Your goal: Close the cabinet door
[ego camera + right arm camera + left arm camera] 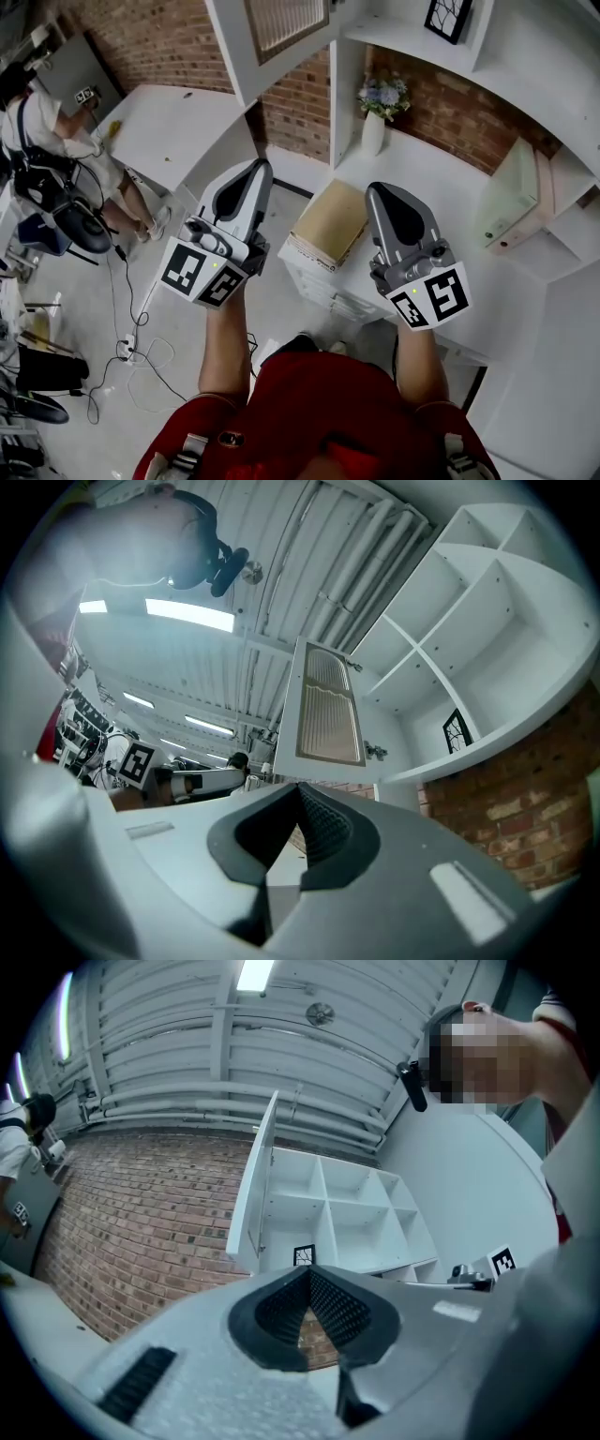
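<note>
The white-framed door with a ribbed centre panel [281,23] stands swung wide off the white shelf cabinet [394,36], above both grippers. The left gripper [255,173] and the right gripper [379,194] have their jaws together, empty. The door looks light, stiff and freely hinged. I'd push its free edge, not the panel.

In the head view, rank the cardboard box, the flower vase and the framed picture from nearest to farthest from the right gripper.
From the right gripper:
1. Cardboard box, right beside it, on its left.
2. Flower vase, further back on the counter, by the brick wall.
3. Framed picture, up on the shelf above.
</note>
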